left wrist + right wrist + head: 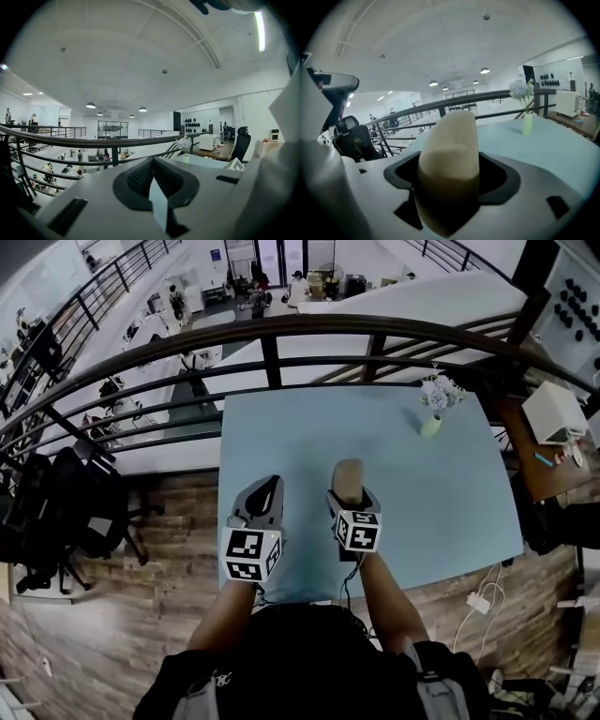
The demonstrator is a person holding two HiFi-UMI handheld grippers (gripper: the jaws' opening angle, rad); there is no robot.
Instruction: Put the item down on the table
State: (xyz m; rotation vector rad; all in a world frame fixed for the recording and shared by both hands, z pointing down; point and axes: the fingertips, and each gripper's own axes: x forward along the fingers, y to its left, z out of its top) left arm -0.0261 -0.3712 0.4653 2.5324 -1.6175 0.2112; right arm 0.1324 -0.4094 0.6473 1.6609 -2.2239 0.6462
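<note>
From where I stand, the left gripper (269,489) hovers over the near edge of the pale blue table (281,427), its jaws pressed together with nothing between them. Just beside it, the right gripper (350,500) pinches a tan, rounded loaf-shaped item (348,474), which sticks out past the jaws above the tabletop; I cannot tell whether it touches the surface. Well apart, at the far right corner, a small vase of flowers (433,418) stands upright near the railing (272,357).
</note>
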